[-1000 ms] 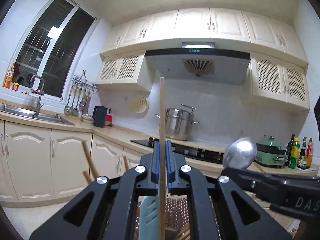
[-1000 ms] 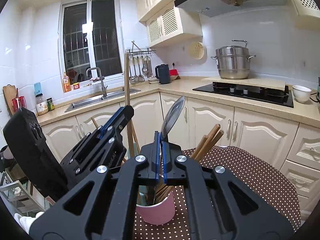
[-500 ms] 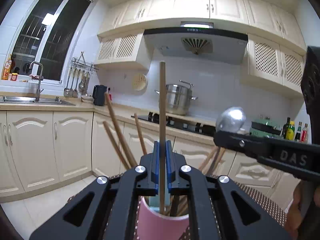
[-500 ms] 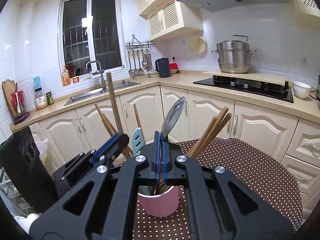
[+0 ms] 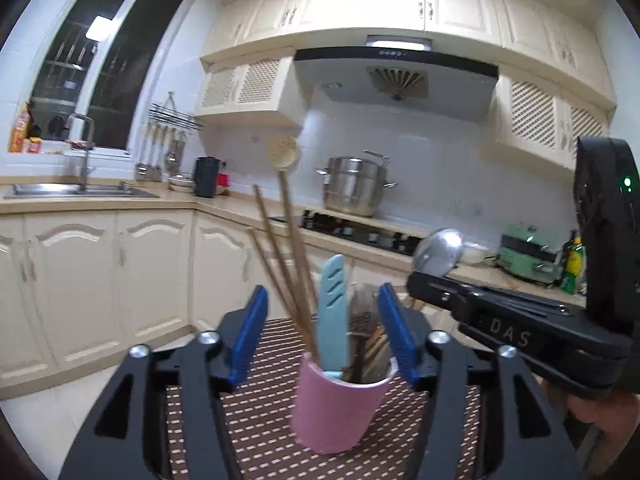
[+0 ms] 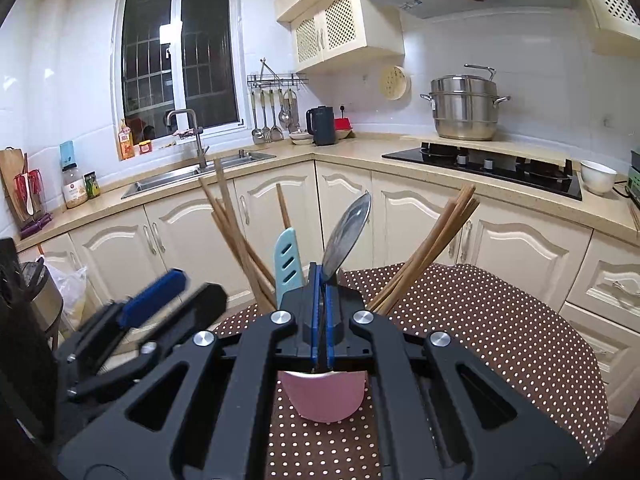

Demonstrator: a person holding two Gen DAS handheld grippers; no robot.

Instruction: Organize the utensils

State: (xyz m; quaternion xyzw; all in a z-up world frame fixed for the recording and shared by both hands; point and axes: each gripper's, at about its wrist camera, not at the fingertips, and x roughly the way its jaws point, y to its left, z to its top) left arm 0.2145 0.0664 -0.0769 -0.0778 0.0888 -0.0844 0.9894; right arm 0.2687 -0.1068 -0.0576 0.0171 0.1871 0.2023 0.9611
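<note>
The left tool (image 5: pixel 320 338) stands with its blue pads (image 5: pixel 249 336) wide apart; its jaws have just been opening and no pad presses on anything. Between and just beyond the pads stands the pink cup (image 5: pixel 340 412) on the tabletop (image 5: pixel 260 432), which is covered by a brown cloth with pale dots. The cup's rim sits low in the gap, and its contents rise through that gap: a light blue knife sheath (image 5: pixel 332 320) upright near the middle, and a cluster of wooden chopsticks (image 5: pixel 280 264) leaning away to the left, free of the pads.

The right tool (image 6: pixel 320 312) is closed tight on the neck of a metal spoon (image 6: pixel 347 236), whose bowl tilts up and to the right above the pads. Directly below this tool lies the same pink cup (image 6: pixel 324 400), half hidden by the tool's black frame. A second bundle of chopsticks (image 6: pixel 436 240) fans to the right of the spoon. In the left view the right tool (image 5: pixel 424 280) reaches in from the right, the spoon bowl (image 5: pixel 438 250) sticking up just beside the cup's contents.

Farther back runs a cream counter with a sink (image 6: pixel 188 176), a black hob (image 6: pixel 484 166) and a steel steamer pot (image 6: pixel 464 108).
</note>
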